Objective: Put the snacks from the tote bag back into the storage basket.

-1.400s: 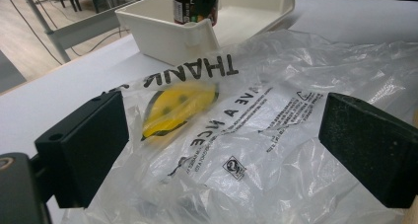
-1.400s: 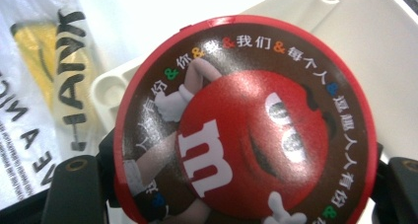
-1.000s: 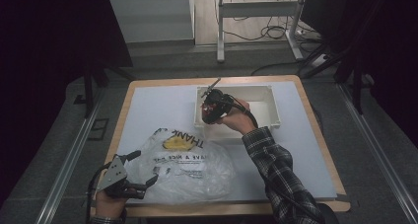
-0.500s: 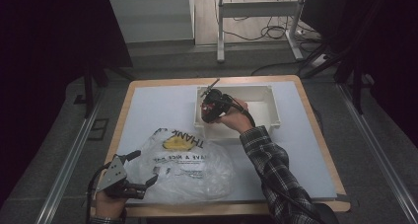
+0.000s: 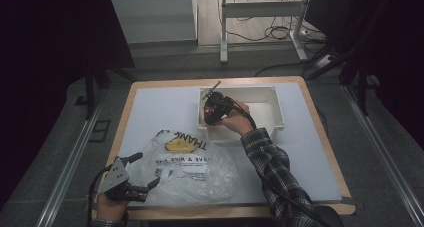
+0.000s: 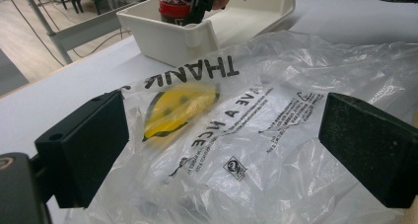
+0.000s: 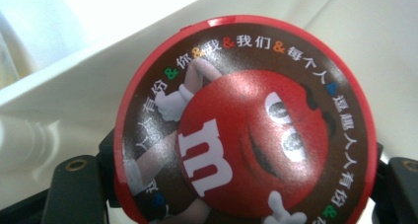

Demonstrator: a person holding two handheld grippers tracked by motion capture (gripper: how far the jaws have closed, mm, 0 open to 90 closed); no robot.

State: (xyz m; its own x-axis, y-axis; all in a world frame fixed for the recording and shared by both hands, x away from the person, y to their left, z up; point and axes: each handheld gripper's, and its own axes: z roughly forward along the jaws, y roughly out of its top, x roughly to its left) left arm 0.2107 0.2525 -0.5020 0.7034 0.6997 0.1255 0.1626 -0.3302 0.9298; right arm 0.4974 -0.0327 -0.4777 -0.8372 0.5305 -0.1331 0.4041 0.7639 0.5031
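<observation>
Over the bin (image 5: 265,94), at its nine o'clock end, our right gripper (image 5: 214,108) clamps the can (image 7: 244,123); tilted, it could snag the wall (left gripper (image 5: 142,186) gapes, empty, by the bag (image 5: 192,164)).

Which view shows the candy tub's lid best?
Right gripper view: the candy tub shows its printed lid close up, held in the right gripper. Left gripper view shows it small over the white bin; high view hides it behind the hand.
</observation>
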